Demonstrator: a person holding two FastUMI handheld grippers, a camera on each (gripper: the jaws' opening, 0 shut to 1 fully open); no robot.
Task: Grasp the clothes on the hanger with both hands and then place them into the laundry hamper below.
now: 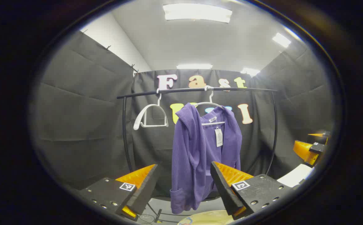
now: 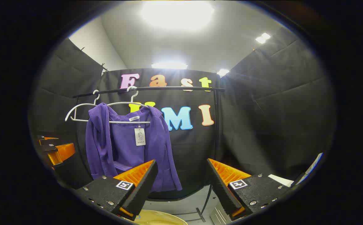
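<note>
A purple knit cardigan (image 1: 197,150) with a white tag hangs on a white hanger (image 1: 211,106) from a black rail (image 1: 197,90). My left gripper (image 1: 184,178) stands open in front of it, short of the cloth, its fingers framing the lower half. In the right gripper view the cardigan (image 2: 128,147) hangs left of centre, and my right gripper (image 2: 181,175) is open to its right, holding nothing. The rim of the hamper (image 1: 206,218) peeks in at the bottom, and again as a pale rim (image 2: 159,218) in the right gripper view. The other gripper (image 1: 311,150) shows at the right edge.
An empty white hanger (image 1: 148,117) hangs on the rail to the left of the cardigan. The rack's black uprights (image 1: 124,134) curve down on both sides to feet on the grey floor (image 2: 187,206). Black cloth walls close in the booth.
</note>
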